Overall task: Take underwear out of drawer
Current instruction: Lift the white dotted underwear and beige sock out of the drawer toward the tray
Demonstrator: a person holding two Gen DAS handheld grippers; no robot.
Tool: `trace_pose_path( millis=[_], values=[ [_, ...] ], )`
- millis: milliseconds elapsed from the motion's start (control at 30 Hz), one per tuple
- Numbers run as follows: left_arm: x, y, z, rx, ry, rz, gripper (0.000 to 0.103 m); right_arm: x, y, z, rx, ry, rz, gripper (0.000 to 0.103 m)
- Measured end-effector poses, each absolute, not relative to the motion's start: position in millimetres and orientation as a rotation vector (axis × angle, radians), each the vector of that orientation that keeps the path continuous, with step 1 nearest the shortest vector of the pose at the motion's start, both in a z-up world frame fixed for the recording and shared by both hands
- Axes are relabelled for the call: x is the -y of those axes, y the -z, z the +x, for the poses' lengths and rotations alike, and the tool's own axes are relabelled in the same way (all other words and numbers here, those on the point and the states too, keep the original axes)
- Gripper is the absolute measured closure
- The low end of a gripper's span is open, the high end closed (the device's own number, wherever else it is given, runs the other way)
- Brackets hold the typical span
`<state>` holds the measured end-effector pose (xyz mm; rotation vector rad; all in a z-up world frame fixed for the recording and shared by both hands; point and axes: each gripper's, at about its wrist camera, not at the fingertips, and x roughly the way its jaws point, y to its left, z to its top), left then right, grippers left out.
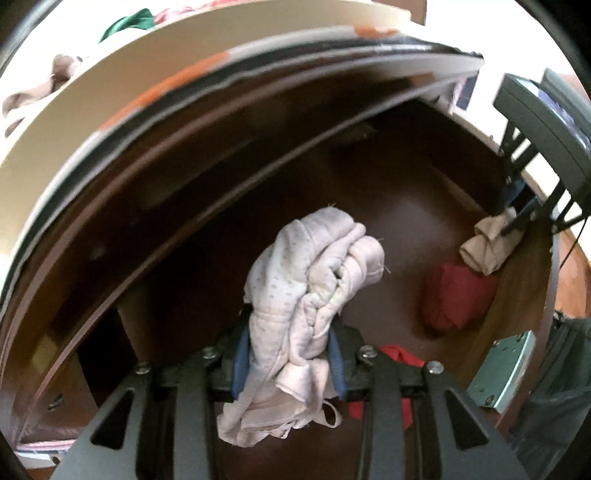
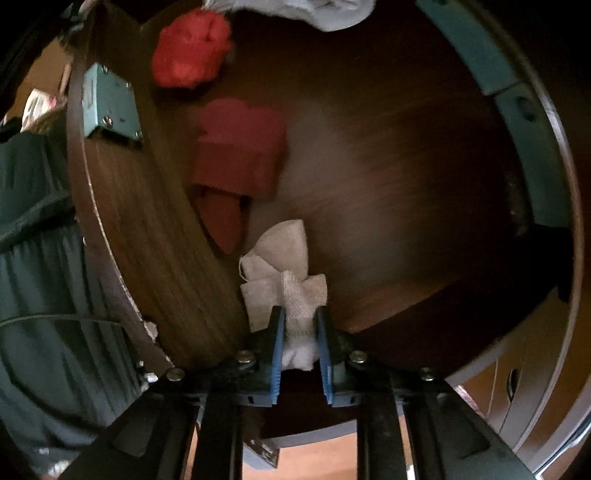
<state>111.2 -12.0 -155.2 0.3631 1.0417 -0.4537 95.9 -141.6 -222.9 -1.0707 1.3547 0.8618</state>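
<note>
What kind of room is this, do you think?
Probably a bedroom: a dark brown wooden drawer stands open with folded red underwear and a beige folded garment inside, and more clothes lie on the cream surface above.

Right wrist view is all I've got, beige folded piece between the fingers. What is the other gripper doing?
Observer: The left gripper is shut on a bundled pale pink dotted cotton garment, held above the dark brown wooden drawer floor.
Operator: Can it see my gripper?
Observer: Yes. The right gripper shows at the drawer's far right in the left wrist view, its tips on the beige folded cloth piece.
Operator: Anything outside the drawer?
Observer: A green cloth lies on the light surface beyond the drawer's back edge.
</note>
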Motion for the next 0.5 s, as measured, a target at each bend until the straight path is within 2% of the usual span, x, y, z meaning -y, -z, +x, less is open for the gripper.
trace_pose_path(
  millis=[500],
  values=[
    [-33,134,84,-0.933,0.342,0.160,0.069,156,208,69,-1.098,-0.797,-0.802,0.087]
  ],
)
